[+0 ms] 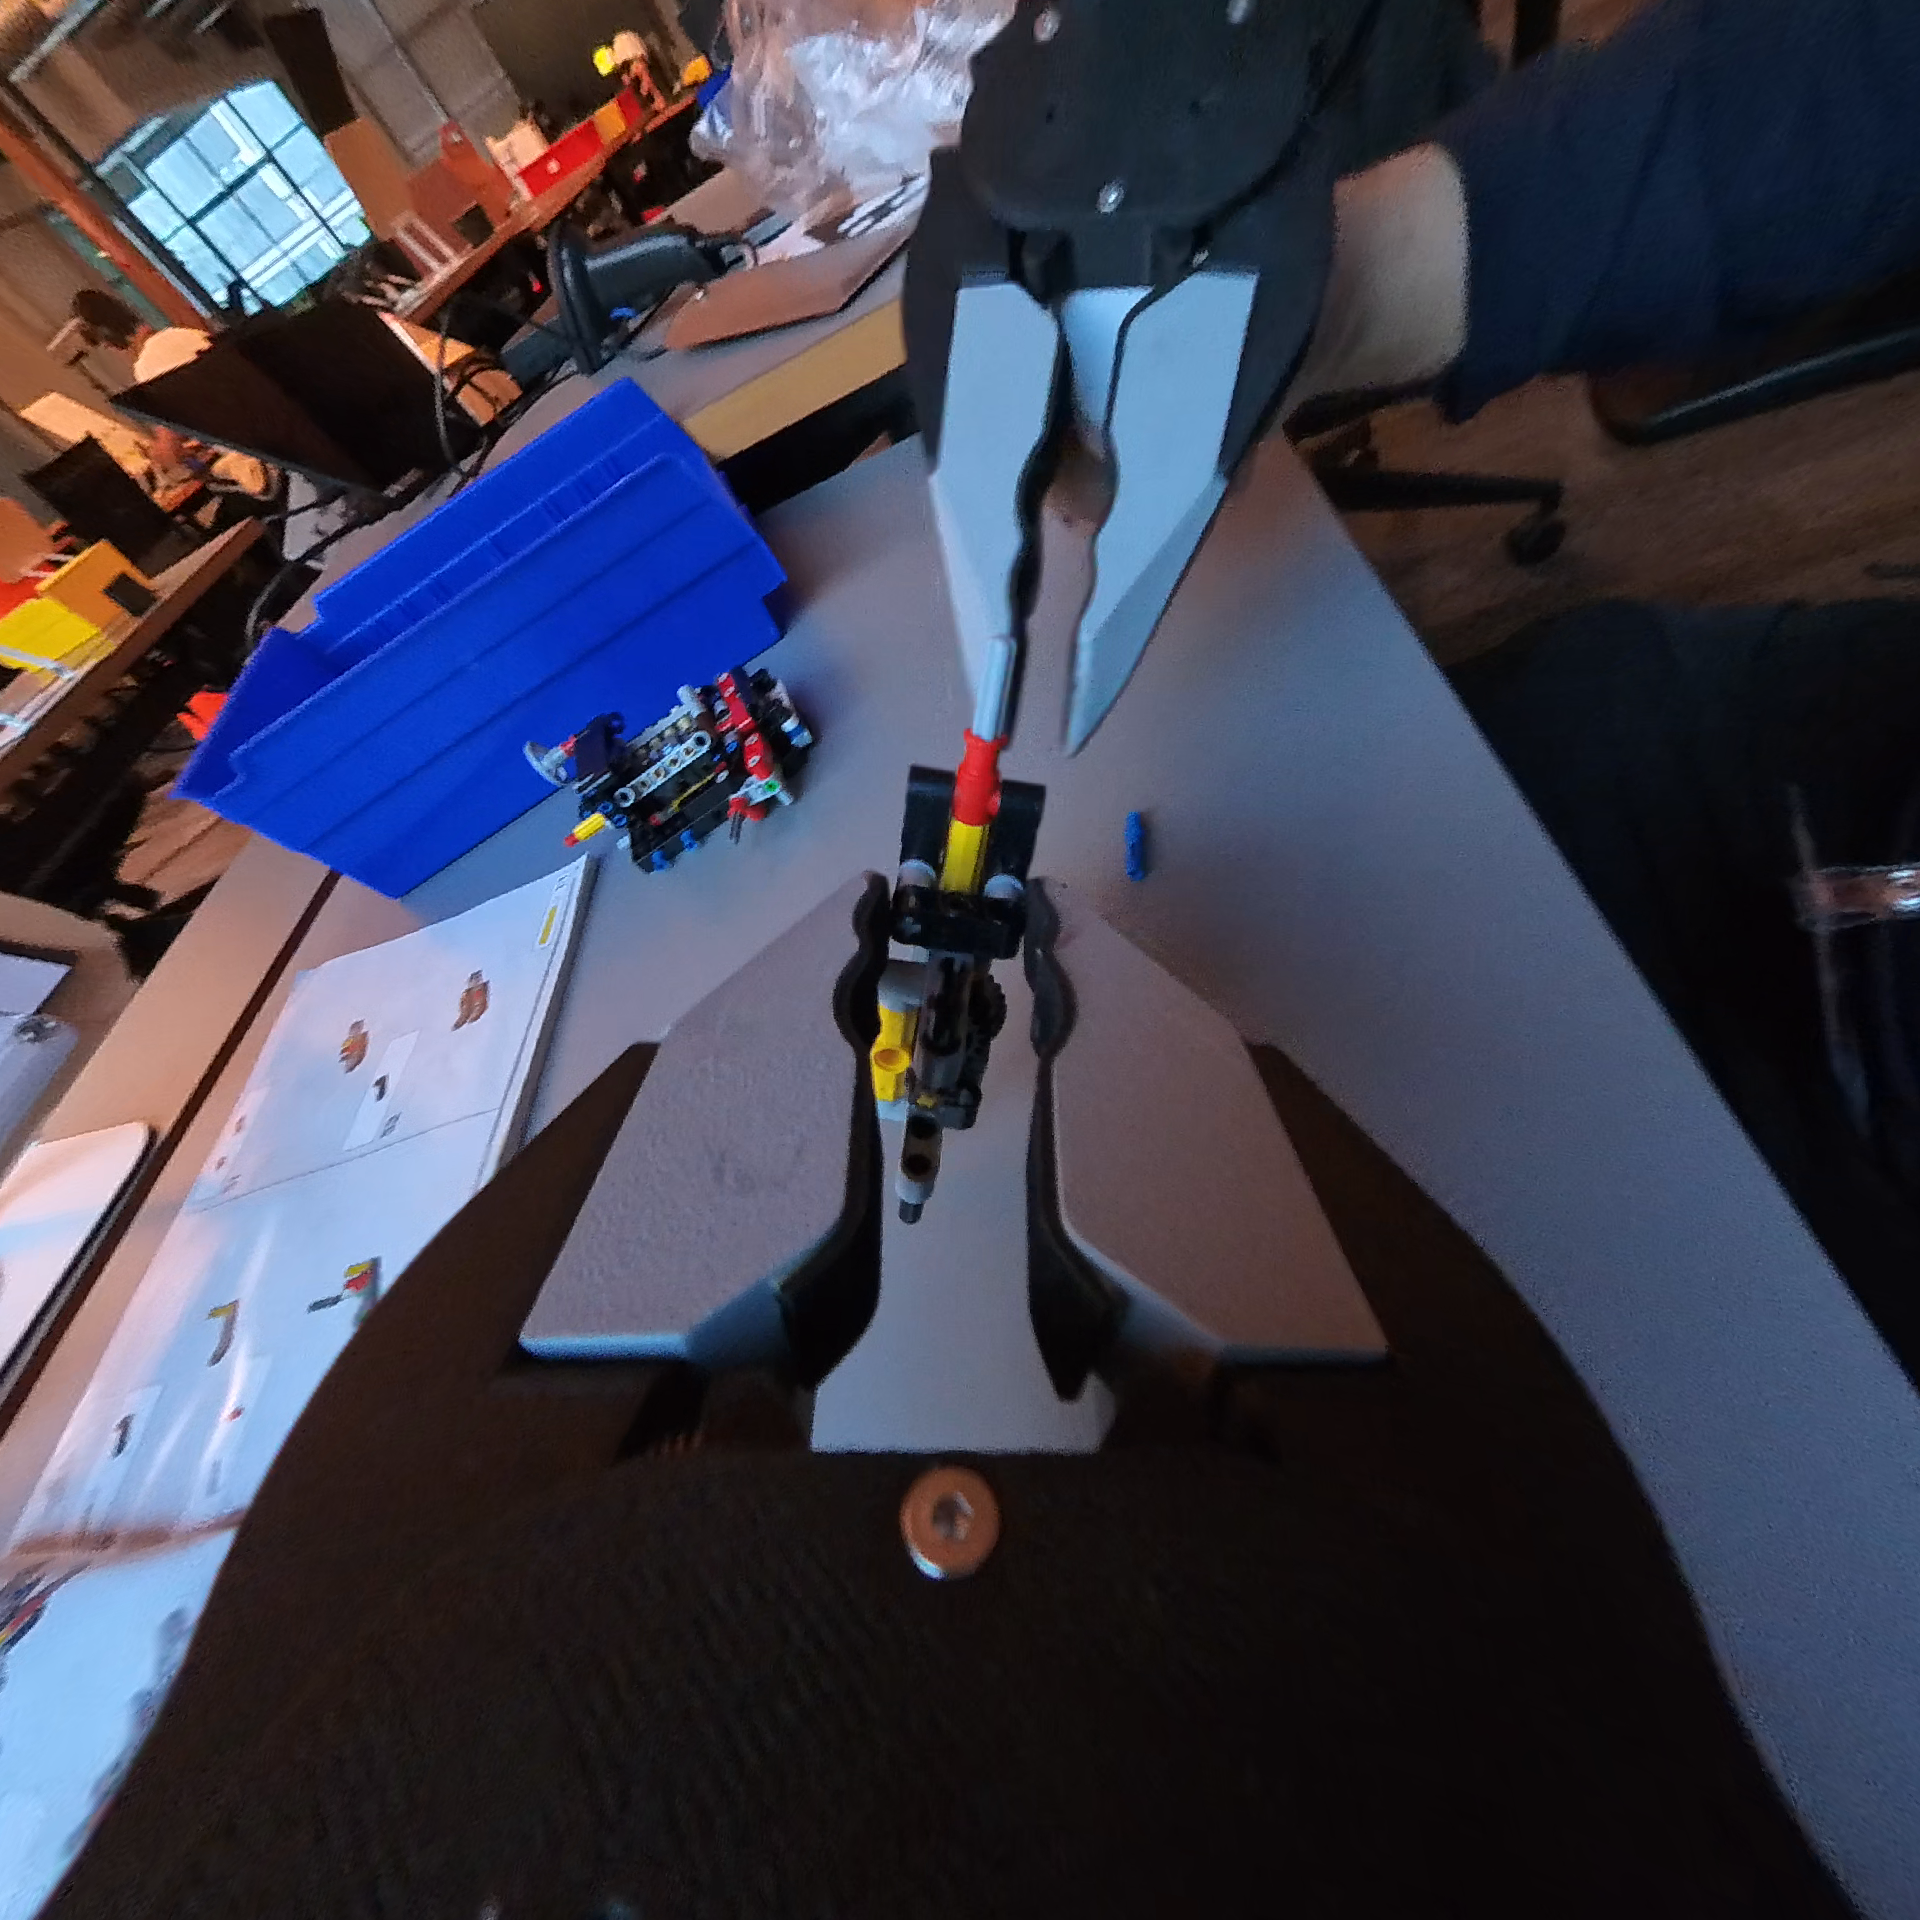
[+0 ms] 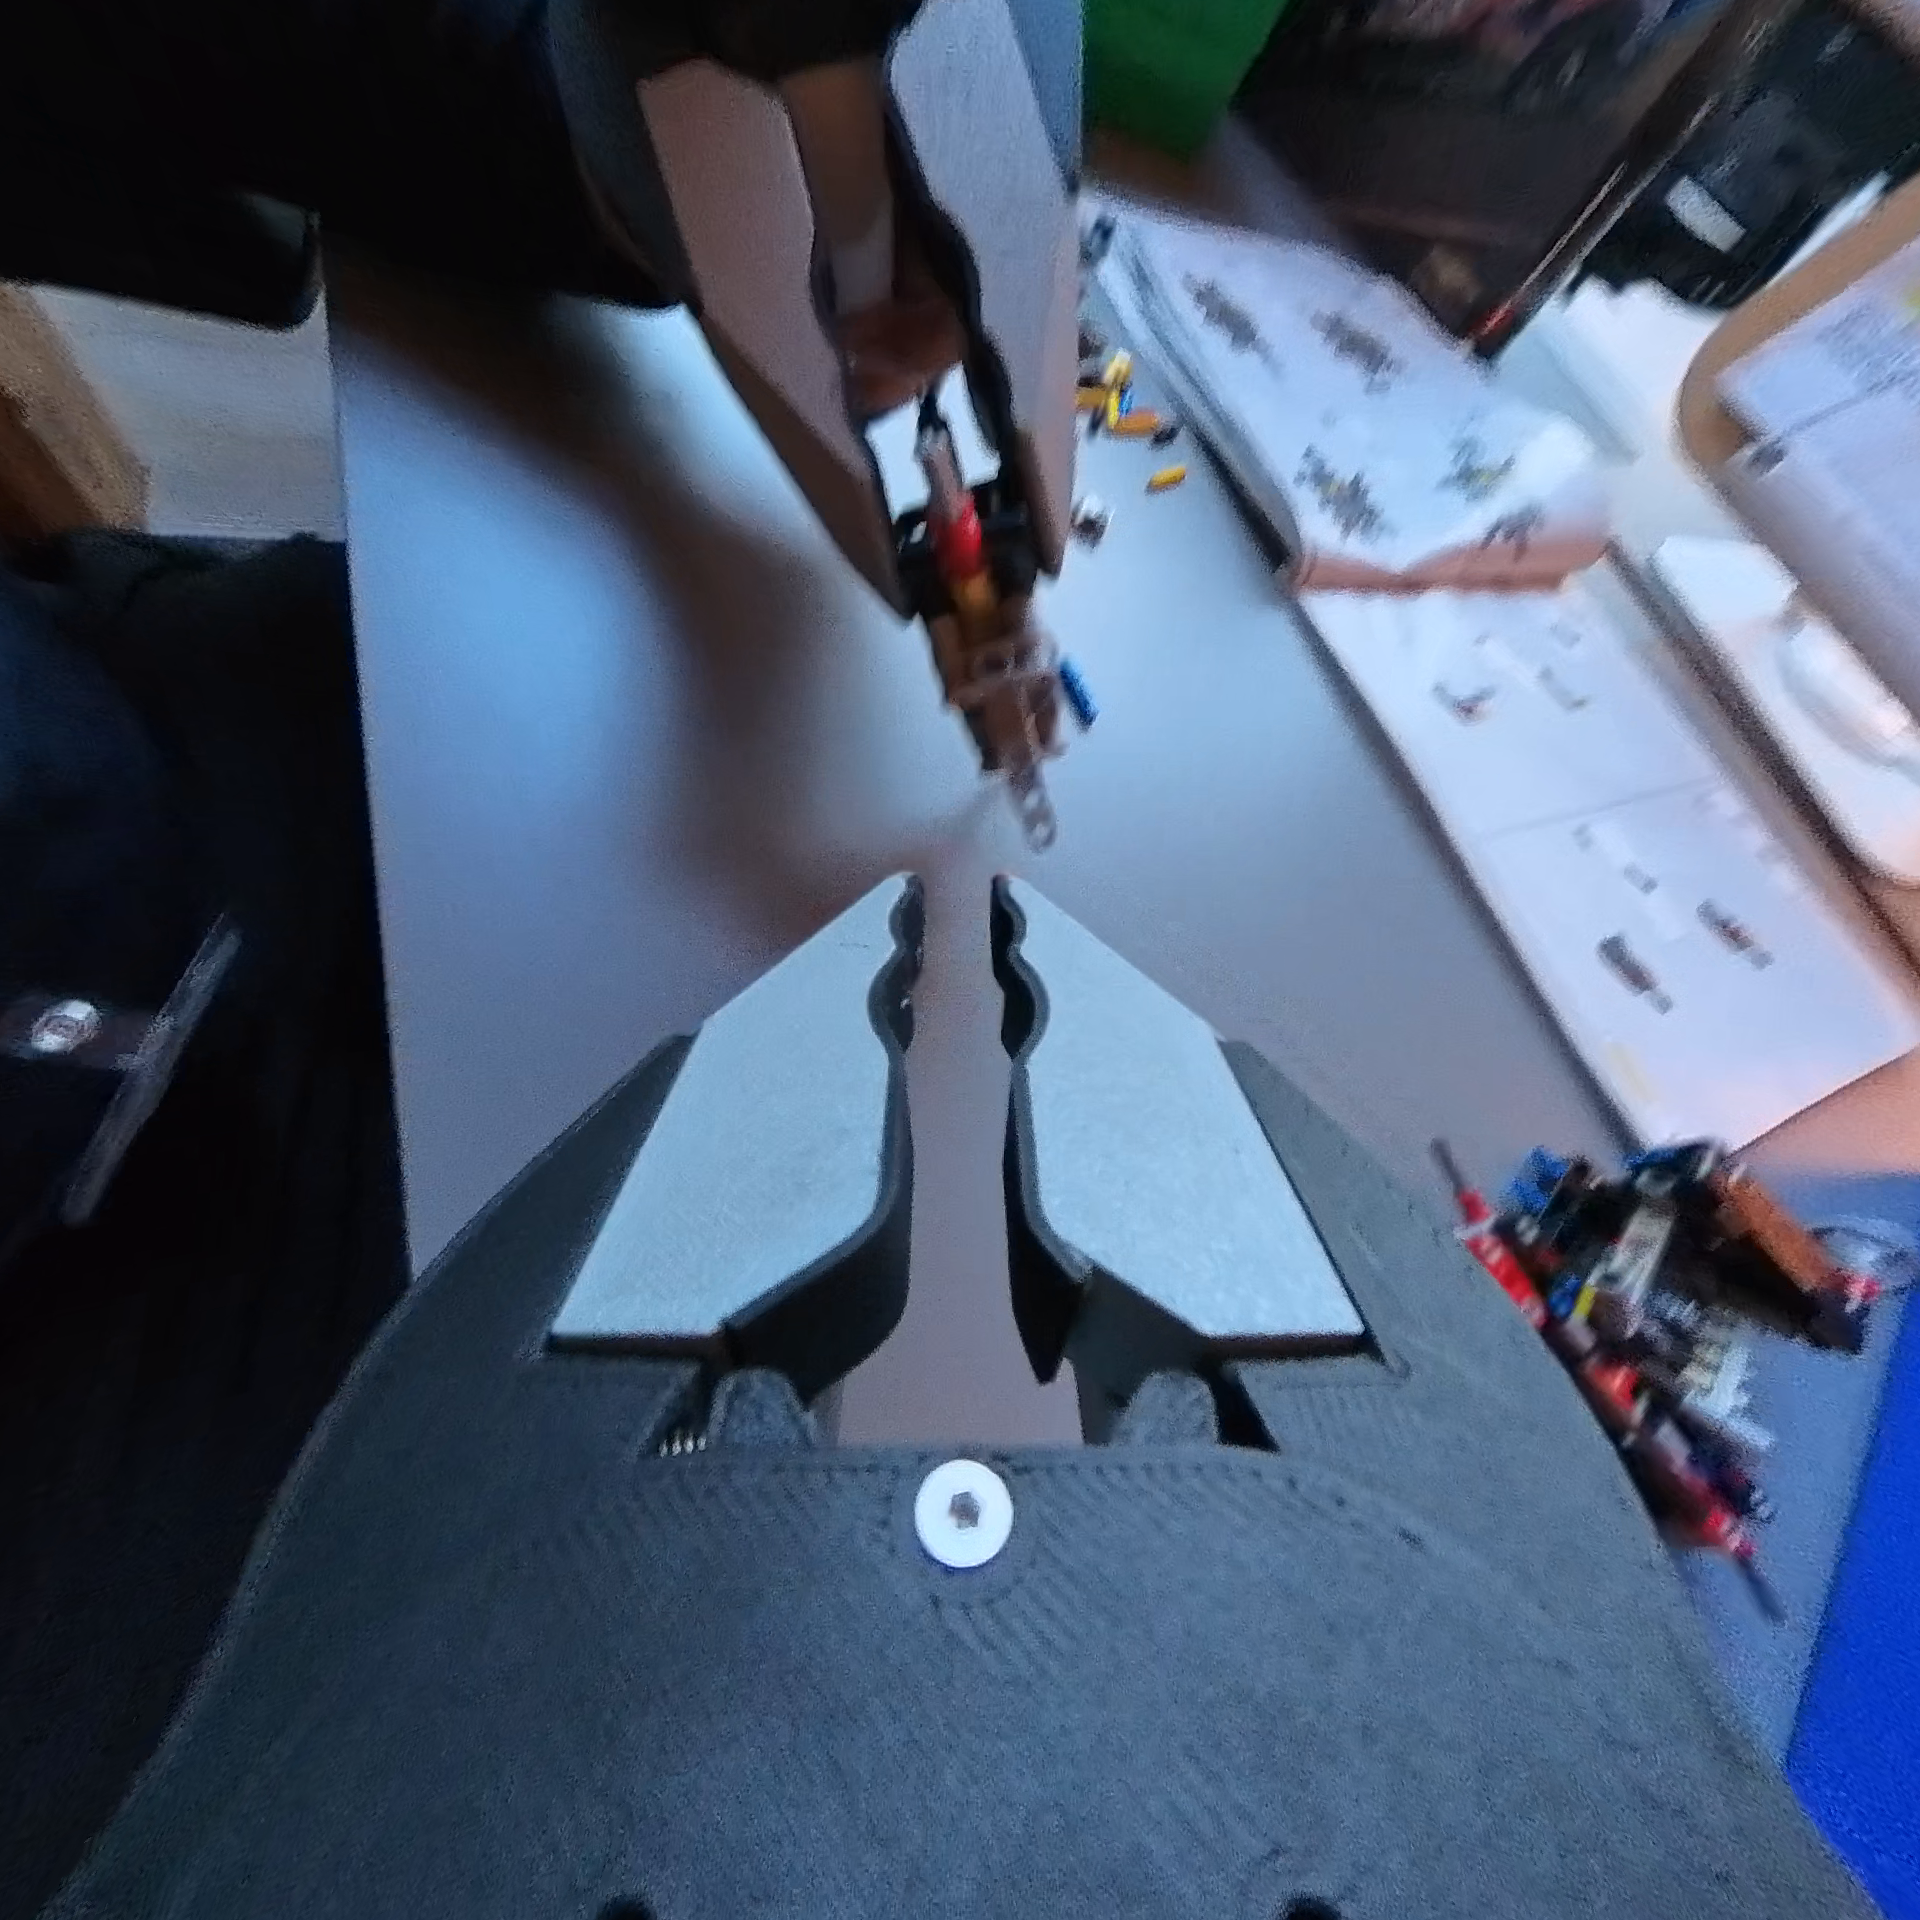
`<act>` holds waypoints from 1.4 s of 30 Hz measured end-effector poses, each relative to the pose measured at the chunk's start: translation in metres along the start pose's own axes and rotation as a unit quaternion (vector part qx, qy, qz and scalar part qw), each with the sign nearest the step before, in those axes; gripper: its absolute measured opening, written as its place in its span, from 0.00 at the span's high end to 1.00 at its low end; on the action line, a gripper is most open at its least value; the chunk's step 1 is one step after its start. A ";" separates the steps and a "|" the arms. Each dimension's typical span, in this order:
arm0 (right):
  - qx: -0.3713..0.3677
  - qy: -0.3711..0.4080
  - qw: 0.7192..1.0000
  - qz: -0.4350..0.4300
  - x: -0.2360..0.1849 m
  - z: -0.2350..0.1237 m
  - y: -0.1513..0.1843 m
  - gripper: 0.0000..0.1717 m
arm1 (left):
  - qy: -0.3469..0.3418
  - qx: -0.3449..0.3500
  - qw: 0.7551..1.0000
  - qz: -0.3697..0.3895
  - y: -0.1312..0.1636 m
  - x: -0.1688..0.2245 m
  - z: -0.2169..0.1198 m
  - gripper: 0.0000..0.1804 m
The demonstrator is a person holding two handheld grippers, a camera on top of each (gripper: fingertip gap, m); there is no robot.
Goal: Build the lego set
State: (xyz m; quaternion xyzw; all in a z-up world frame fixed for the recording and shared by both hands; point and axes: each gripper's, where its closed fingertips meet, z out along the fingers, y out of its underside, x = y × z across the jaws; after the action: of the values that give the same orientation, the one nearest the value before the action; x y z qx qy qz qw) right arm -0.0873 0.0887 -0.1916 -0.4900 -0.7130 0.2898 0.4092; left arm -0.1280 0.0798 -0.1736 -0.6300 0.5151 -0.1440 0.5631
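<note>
A: We counted one blue bin (image 1: pixel 499 623) at ten o'clock of the left wrist view, lying tipped on the grey table (image 1: pixel 1351 935). We could not see inside it, so we could not tell its contents.

B: And the grippers?

A: The left gripper (image 1: pixel 945 925) was partly closed, its pads pressed on the black block of a small brick assembly (image 1: pixel 951 914) held above the table at the centre of that view. A yellow and red shaft with a grey axle (image 1: pixel 992 691) stuck out of it toward twelve o'clock.

B: The right gripper (image 2: pixel 956 883) stood slightly open with bare table showing between its fingers. In the left wrist view it hung at twelve o'clock, one fingertip (image 1: pixel 1013 634) just beside the axle. Whether it touched we could not tell.

A: The right wrist view was blurred. There the assembly showed at twelve o'clock, mostly hidden between the left gripper's fingers.

B: We counted one larger brick model (image 1: pixel 691 769) at ten o'clock, just beside the bin. One loose blue pin (image 1: pixel 1136 847) lay at two o'clock of the assembly. Several small yellow pieces (image 2: pixel 1127 416) lay at one o'clock in the right wrist view, too blurred to count.

A: Open instruction pages (image 1: pixel 395 1039) lay at eight o'clock, cut off by the edge. A person's dark sleeve (image 1: pixel 1683 208) was at one o'clock.
</note>
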 end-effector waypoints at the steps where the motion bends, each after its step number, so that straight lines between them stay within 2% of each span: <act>1: -0.017 -0.011 1.000 0.011 -0.002 -0.003 0.010 0.94 | -0.009 -0.007 1.000 0.007 0.002 -0.002 0.000 0.87; 6: -0.076 -0.036 0.995 0.049 -0.011 -0.010 0.048 0.90 | -0.072 -0.031 0.996 0.042 0.013 -0.016 0.006 0.87; 11: -0.091 -0.053 0.994 0.042 -0.020 -0.001 0.057 0.92 | -0.117 -0.057 0.987 0.090 0.021 -0.022 0.011 0.87; 16: -0.101 -0.066 0.991 0.059 -0.023 0.006 0.066 0.90 | -0.126 -0.060 0.986 0.091 0.026 -0.022 0.011 0.87; 20: -0.097 -0.077 0.991 0.059 -0.027 0.010 0.065 0.99 | -0.131 -0.060 0.985 0.093 0.027 -0.023 0.011 0.87; 26: -0.101 -0.060 0.990 0.075 -0.026 0.012 0.064 0.99 | -0.140 -0.061 0.984 0.089 0.028 -0.025 0.009 0.87; 35: -0.034 -0.033 0.977 0.210 -0.014 0.009 0.041 0.99 | -0.159 -0.089 0.974 0.131 0.034 -0.026 0.013 0.87; 42: 0.024 -0.027 0.941 0.335 -0.007 0.010 0.020 0.99 | -0.191 -0.154 0.941 0.234 0.041 -0.025 0.018 0.87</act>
State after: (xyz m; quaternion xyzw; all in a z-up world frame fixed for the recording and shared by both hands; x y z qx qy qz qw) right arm -0.0850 0.0895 -0.2147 -0.6829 -0.5108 0.4403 0.2809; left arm -0.1450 0.1166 -0.2041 -0.5860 0.5468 0.1956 0.5651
